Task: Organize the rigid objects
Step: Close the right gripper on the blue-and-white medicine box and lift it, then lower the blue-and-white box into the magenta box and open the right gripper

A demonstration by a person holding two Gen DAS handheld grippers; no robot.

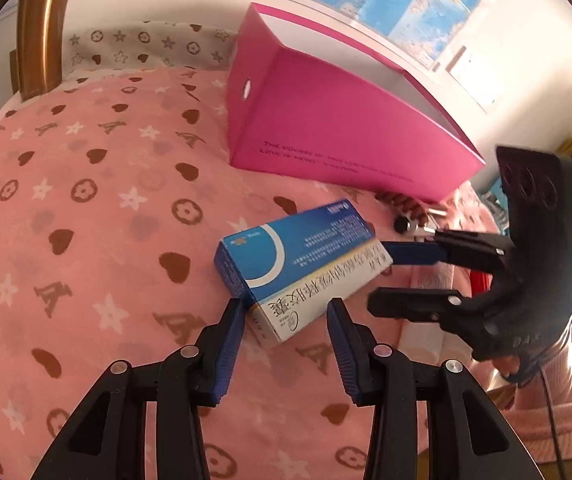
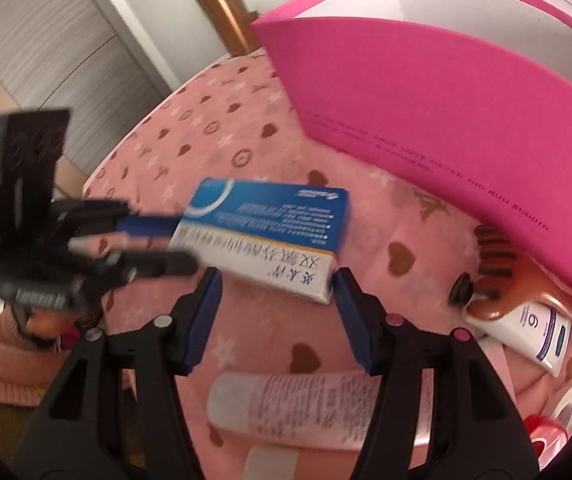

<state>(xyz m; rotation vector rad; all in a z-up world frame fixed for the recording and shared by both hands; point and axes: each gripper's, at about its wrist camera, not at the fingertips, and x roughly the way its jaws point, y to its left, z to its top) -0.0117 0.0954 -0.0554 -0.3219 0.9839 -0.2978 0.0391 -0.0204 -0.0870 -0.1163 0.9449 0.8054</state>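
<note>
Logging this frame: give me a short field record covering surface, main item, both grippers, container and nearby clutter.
surface: pink patterned blanket
main item: blue and white medicine box, between the two grippers
left gripper: open, fingers either side of the box's near end
right gripper: open, fingers either side of the opposite end
grip: neither visibly closed on the box
container: big pink box, open top, behind the medicine box
nearby: brown comb, white tube, pink tube
background: bronze tumbler
</note>
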